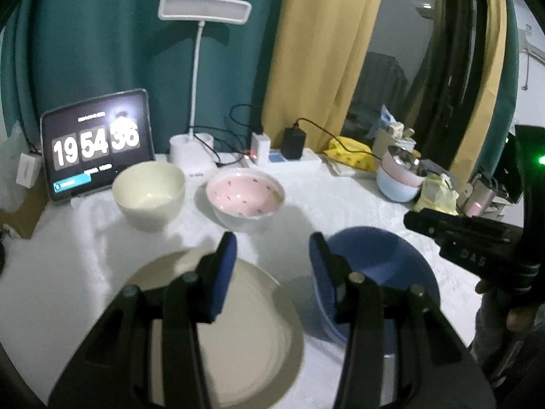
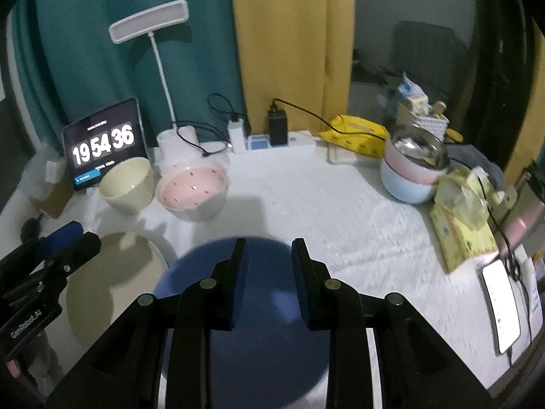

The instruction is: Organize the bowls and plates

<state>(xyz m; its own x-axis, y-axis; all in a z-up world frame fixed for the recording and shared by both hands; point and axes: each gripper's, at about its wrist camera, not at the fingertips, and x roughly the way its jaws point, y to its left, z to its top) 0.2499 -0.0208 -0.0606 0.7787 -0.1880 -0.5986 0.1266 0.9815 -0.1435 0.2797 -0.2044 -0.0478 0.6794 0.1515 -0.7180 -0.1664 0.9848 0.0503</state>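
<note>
Blocking much of each view, the black finger frames hide the near parts of the dishes. Under the left gripper [image 1: 272, 266] the beige plate [image 1: 245, 327] lies flat on the white table [image 1: 340, 197], its near rim covered by the frame; the blue-padded fingers [image 1: 223, 272] stand wide apart and hold nothing. The blue plate [image 1: 381, 262] sits just beside the right-hand finger, partly behind it.

From the right wrist, the right gripper [image 2: 269, 272] hangs over that blue plate [image 2: 265, 341], fingers apart with the dish showing between them; whether the pads touch it I cannot tell. The beige plate [image 2: 112, 286] lies left of the fingers, half covered by the left gripper [image 2: 64, 238].

Beyond the fingertips stand the cream bowl [image 1: 148, 199] and, just beside it, the pink dotted bowl [image 1: 245, 201].

Only the right view shows the lit phone [image 2: 500, 306] and tissue pack [image 2: 463, 242] far right of the fingers; there the stacked pastel bowls [image 2: 408, 180] show plainly. The tablet clock [image 1: 97, 145] is glare-washed in the left view.
</note>
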